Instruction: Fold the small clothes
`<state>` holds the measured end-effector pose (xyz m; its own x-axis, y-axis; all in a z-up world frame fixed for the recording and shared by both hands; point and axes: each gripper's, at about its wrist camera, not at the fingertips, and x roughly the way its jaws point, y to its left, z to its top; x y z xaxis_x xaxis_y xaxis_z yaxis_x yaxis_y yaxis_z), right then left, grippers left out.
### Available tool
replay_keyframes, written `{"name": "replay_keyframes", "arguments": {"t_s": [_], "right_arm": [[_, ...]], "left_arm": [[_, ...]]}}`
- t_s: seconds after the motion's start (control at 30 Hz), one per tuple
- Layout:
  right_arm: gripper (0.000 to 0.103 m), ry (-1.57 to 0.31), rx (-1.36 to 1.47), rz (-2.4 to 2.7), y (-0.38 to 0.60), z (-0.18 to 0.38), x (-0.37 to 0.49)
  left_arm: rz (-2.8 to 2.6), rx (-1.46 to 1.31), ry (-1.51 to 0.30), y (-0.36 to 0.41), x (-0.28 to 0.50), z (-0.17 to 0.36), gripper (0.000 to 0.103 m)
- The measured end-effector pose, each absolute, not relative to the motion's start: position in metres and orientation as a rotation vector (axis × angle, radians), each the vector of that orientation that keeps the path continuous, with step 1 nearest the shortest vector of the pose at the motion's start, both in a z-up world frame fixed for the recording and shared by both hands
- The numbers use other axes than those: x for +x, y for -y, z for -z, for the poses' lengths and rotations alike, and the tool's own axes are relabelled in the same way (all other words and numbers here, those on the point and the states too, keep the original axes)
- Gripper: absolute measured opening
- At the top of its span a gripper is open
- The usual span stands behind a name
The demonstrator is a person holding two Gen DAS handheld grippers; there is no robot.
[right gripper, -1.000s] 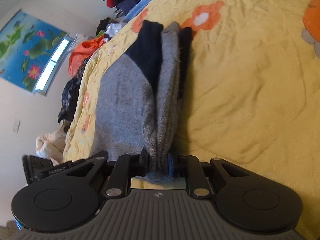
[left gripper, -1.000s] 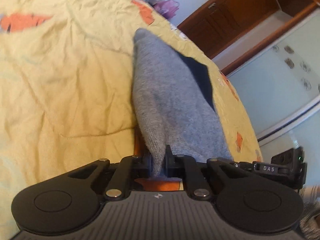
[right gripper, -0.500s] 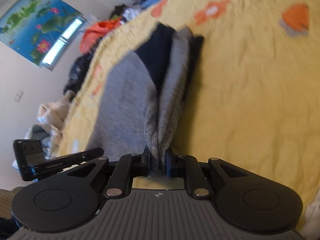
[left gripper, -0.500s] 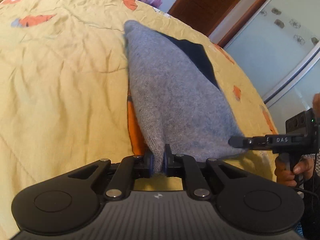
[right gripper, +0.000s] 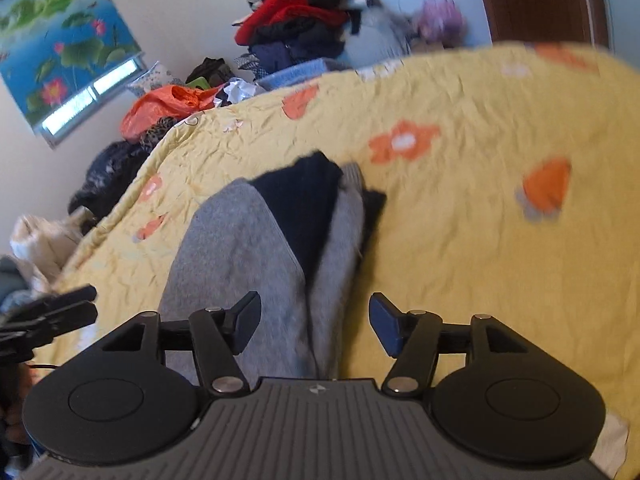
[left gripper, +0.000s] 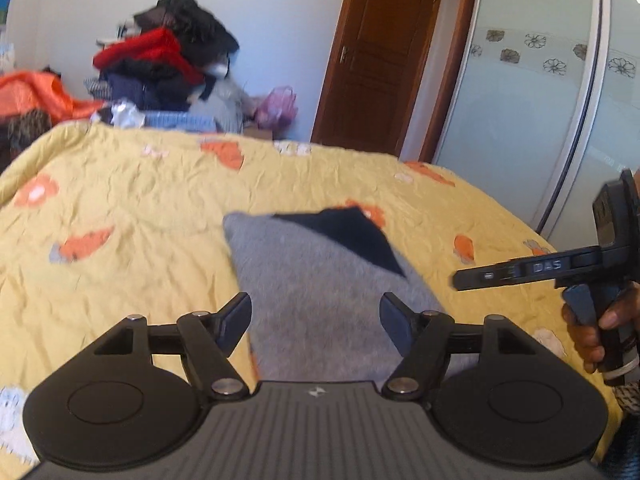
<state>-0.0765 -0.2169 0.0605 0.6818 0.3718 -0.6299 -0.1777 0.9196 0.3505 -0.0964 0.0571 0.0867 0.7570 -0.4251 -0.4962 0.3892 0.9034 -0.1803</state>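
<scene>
Between the spread fingers of the left claw point(left gripper: 315, 316), which gripped nothing, lay the grey garment point(left gripper: 320, 280); the right claw point(right gripper: 314, 316) hung over it too, equally agape and empty. The garment rested folded on the yellow bedspread point(left gripper: 140, 216), a dark panel point(right gripper: 308, 204) showing near its far end. It looked soft, light and limp, likely to sag, so a pinch at the near edge through all layers seemed best. Its long axis ran away from both claws toward the clothes pile point(right gripper: 304, 12).
</scene>
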Motion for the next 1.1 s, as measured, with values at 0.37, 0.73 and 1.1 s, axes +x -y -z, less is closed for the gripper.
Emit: {"name": "replay_keyframes", "arguments": {"t_s": [0.37,0.73,1.1], "right_arm": [[0.075,-0.811,0.171,-0.304,0.155,-0.021,-0.014],[0.073,-0.705,0.208,-0.324,0.158,-0.053,-0.002],[0.082,-0.756,0.049,-0.413,0.123,-0.01,0.035]], "left_arm": [[0.383,0.133,-0.671,0.016,-0.083,-0.003,0.071],[0.378,0.133,-0.656,0.017,-0.086,-0.001,0.072],[0.371,0.12,-0.656,0.021,-0.085,-0.001,0.074]]}}
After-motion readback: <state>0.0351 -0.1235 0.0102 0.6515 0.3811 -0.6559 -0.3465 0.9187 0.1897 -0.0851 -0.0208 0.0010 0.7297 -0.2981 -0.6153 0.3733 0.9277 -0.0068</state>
